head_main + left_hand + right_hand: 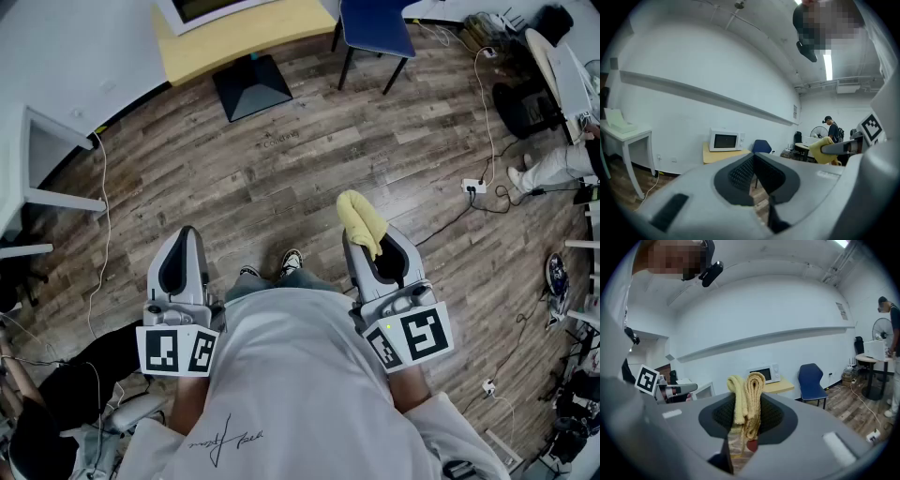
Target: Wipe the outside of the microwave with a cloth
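Observation:
A white microwave (724,140) stands on a yellow table (721,155) against the far wall; it also shows in the right gripper view (765,373) and at the top edge of the head view (202,9). A folded yellow cloth (747,397) sticks up between the jaws of my right gripper (746,414), which is shut on it. In the head view the cloth (359,217) hangs over that gripper's tip (367,242), held close to the person's body. My left gripper (187,236) is shut with nothing in it, its tips (753,159) pointing toward the microwave, several steps away.
A blue chair (375,26) stands right of the yellow table. A white side table (626,133) is at the left wall. Cables and a power strip (473,186) lie on the wooden floor at the right. Another person (893,329) stands by a round table.

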`<act>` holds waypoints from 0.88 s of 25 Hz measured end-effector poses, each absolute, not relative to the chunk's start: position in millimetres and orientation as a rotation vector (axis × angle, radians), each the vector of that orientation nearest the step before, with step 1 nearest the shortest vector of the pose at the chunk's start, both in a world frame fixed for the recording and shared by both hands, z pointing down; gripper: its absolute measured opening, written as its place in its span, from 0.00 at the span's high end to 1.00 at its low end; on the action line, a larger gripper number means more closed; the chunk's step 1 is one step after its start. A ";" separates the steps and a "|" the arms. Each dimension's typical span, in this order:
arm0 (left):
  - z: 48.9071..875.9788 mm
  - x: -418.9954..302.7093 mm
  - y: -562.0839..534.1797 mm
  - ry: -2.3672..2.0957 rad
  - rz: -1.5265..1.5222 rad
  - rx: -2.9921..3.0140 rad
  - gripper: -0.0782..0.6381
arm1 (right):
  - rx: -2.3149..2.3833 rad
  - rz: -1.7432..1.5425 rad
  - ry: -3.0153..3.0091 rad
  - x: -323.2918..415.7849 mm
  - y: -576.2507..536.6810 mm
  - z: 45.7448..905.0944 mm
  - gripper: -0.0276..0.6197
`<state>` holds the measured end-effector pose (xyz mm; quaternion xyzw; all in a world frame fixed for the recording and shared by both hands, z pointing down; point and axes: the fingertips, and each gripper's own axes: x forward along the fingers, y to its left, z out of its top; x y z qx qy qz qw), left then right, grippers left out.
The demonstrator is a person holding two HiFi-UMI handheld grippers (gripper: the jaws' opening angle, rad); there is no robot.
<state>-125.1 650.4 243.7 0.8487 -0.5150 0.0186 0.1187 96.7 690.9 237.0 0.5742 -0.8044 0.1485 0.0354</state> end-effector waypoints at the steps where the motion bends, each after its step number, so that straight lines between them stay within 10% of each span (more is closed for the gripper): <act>1: 244.3 -123.5 651.1 -1.509 0.058 2.482 0.89 | 1.762 0.460 -2.476 98.3 691.4 237.6 0.78; 22: 256.7 -108.6 606.0 -1.491 0.109 2.441 0.89 | 1.704 0.725 -2.537 112.6 638.9 253.9 0.77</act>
